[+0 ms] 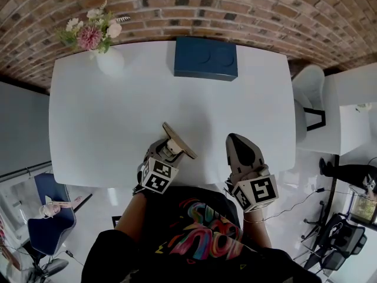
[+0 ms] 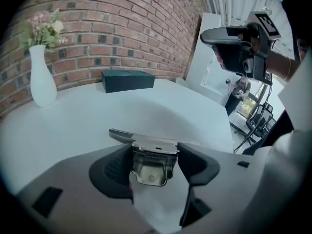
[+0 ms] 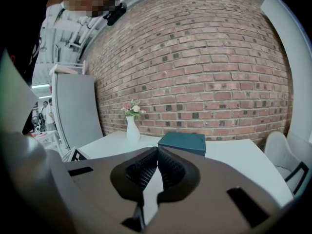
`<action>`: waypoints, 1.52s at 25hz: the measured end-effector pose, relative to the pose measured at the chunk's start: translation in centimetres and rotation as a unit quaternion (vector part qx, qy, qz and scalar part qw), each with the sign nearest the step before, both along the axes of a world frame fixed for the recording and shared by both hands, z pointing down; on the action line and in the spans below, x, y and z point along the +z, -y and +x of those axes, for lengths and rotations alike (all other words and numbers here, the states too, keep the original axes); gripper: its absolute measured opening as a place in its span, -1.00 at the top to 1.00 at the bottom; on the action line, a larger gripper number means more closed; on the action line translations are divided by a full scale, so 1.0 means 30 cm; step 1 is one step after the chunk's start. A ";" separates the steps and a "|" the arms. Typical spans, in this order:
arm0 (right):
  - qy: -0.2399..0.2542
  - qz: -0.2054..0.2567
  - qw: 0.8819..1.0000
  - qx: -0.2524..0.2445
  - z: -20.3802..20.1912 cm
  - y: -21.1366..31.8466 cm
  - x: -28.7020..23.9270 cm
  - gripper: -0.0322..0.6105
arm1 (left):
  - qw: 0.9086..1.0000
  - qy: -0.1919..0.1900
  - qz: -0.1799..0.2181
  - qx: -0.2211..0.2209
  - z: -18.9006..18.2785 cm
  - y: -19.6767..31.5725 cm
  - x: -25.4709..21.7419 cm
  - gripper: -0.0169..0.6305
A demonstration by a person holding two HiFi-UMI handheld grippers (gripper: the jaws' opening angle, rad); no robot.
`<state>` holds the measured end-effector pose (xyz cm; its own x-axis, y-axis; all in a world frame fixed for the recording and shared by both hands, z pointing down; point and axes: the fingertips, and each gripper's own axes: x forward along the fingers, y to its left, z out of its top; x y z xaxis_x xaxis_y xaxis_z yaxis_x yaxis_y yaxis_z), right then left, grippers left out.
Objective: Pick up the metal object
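A shiny metal object (image 2: 151,161), a folded steel bracket with a flat strip across its top, sits clamped between the jaws of my left gripper (image 2: 152,152). In the head view the same metal object (image 1: 178,141) sticks out of the left gripper (image 1: 168,151) over the white table's (image 1: 118,128) near edge. My right gripper (image 1: 238,149) is held to the right of it, above the table's front edge, shut with nothing between its pads. In the right gripper view, the right gripper (image 3: 157,168) points at the brick wall.
A dark blue box (image 1: 205,58) lies at the table's far edge. A white vase (image 1: 109,61) with pink flowers stands at the far left corner. A white chair (image 1: 309,102) is off the table's right side. The brick wall (image 1: 235,10) runs behind.
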<state>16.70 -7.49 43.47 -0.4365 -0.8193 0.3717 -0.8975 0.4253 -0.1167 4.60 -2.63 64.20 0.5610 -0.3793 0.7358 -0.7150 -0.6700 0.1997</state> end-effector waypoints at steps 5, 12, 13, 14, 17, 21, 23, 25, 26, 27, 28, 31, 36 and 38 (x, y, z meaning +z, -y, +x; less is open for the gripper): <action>-0.003 -0.002 1.000 -0.008 0.001 -0.012 0.003 0.85 | 1.000 -0.014 0.006 -0.017 -0.011 0.011 -0.037 0.04; 0.004 -0.001 1.000 -0.013 -0.014 -0.007 -0.019 0.85 | 0.998 -0.026 0.041 -0.037 -0.034 0.048 -0.136 0.05; 0.004 0.001 1.000 -0.016 -0.020 -0.006 -0.023 0.85 | 0.998 -0.029 0.048 -0.042 -0.041 0.056 -0.154 0.05; 0.004 0.002 1.000 -0.019 -0.027 -0.004 -0.028 0.85 | 0.997 -0.031 0.054 -0.047 -0.050 0.065 -0.172 0.05; 0.006 0.007 1.000 -0.029 -0.047 0.000 -0.043 0.85 | 0.995 -0.033 0.073 -0.063 -0.082 0.085 -0.231 0.05; 0.008 0.013 0.999 -0.044 -0.070 0.018 -0.067 0.85 | 0.990 -0.036 0.106 -0.085 -0.130 0.125 -0.343 0.05; 0.010 0.017 0.998 -0.053 -0.085 0.032 -0.076 0.85 | 0.986 -0.041 0.123 -0.100 -0.157 0.148 -0.406 0.05; 0.013 0.020 0.998 -0.060 -0.102 0.044 -0.090 0.85 | 0.983 -0.044 0.137 -0.114 -0.187 0.159 -0.459 0.06; 0.015 0.022 0.998 -0.063 -0.111 0.051 -0.098 0.85 | 0.981 -0.045 0.145 -0.121 -0.201 0.165 -0.486 0.06; 0.017 0.024 0.997 -0.066 -0.119 0.058 -0.107 0.85 | 0.979 -0.047 0.153 -0.128 -0.215 0.171 -0.514 0.06; 0.018 0.027 0.997 -0.069 -0.126 0.066 -0.116 0.85 | 0.977 -0.050 0.160 -0.134 -0.230 0.178 -0.542 0.06; 0.020 0.032 0.996 -0.076 -0.150 0.088 -0.136 0.85 | 0.969 -0.061 0.181 -0.156 -0.275 0.193 -0.618 0.06; 0.024 0.039 0.996 -0.083 -0.175 0.118 -0.156 0.85 | 0.955 -0.081 0.216 -0.187 -0.343 0.211 -0.732 0.06; 0.024 0.041 0.995 -0.083 -0.181 0.129 -0.163 0.85 | 0.950 -0.087 0.229 -0.196 -0.365 0.216 -0.767 0.06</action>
<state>11.28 -11.36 38.59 -0.5844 -0.7606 0.2828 -0.8080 0.5776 -0.1163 -6.34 -9.11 41.20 0.4094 -0.8416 0.3524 -0.9099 -0.4051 0.0894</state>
